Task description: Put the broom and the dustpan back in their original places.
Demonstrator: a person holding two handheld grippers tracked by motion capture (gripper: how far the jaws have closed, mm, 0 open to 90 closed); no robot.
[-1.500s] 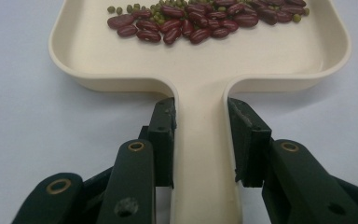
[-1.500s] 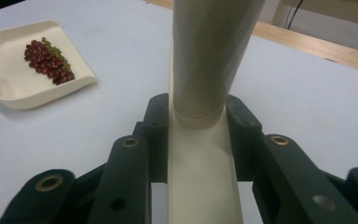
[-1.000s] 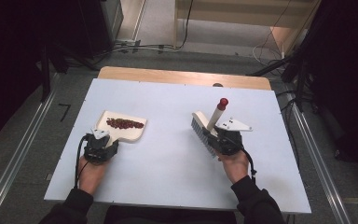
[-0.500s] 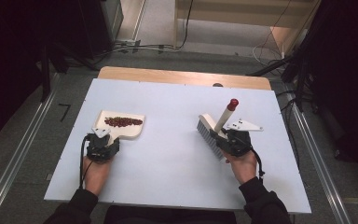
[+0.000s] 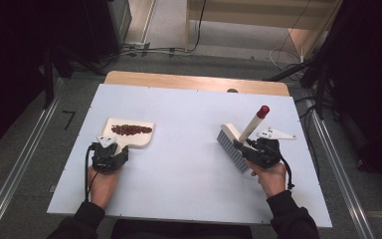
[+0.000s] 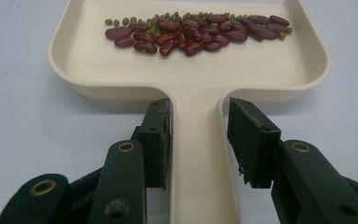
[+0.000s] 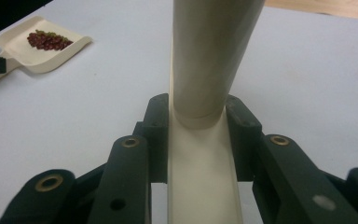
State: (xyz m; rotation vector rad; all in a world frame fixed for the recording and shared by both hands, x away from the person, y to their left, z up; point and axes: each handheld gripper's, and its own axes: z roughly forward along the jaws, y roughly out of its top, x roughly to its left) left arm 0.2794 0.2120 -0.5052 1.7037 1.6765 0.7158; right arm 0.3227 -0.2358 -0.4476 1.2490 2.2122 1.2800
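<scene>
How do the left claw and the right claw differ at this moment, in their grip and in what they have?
The left claw has just been opening: a gap shows beside the dustpan handle between its jaws, while the right claw is shut on the brush. The dustpan lies flat on the table with beans in it; the brush handle tilts upward. Both tools are cream-coloured.

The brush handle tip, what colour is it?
Red. The tip caps the cream brush, and it shows best in the high view.
</scene>
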